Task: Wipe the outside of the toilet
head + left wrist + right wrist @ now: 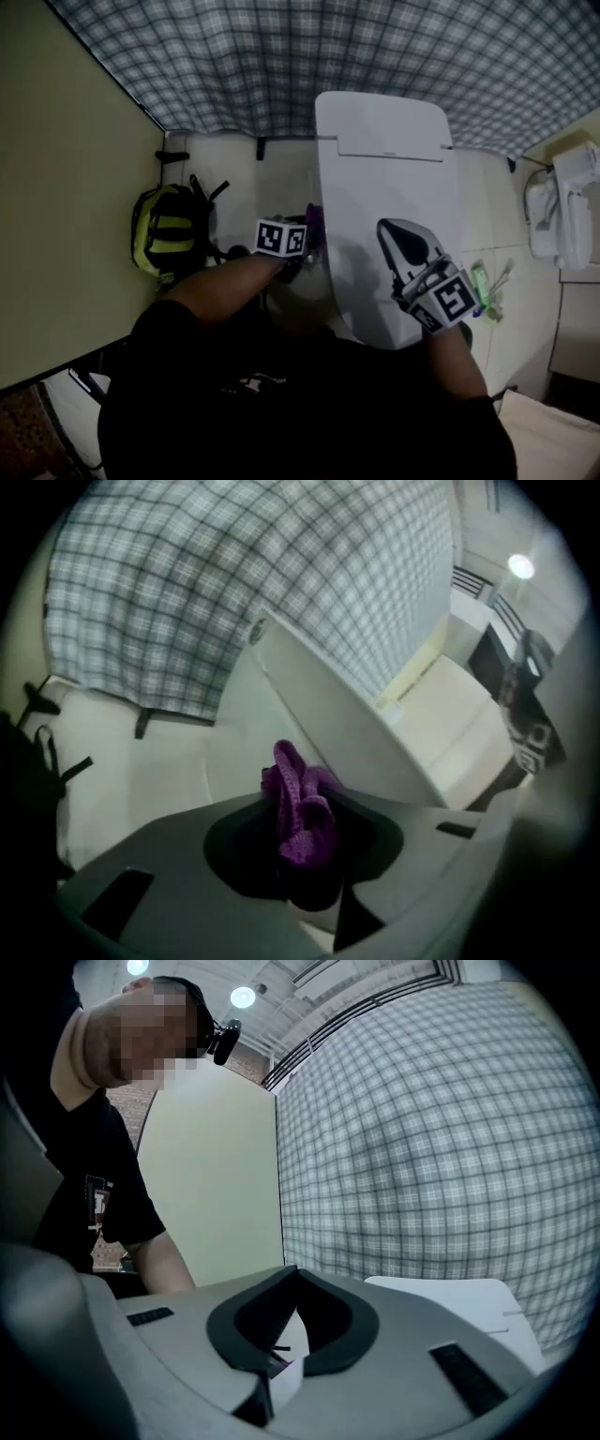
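Purple knitted cloth is clenched between the jaws of the left gripper, which hangs just beside the left flank of the white glossy toilet with closed lid. In the head view the toilet wall lies at about 3 o'clock from this gripper. The toilet's long axis runs from the hinge at 12 o'clock to the front at 6 o'clock, so I judge the wipe should follow that line. The right gripper hovers over the lid with its jaws pressed together on nothing, farther from that flank.
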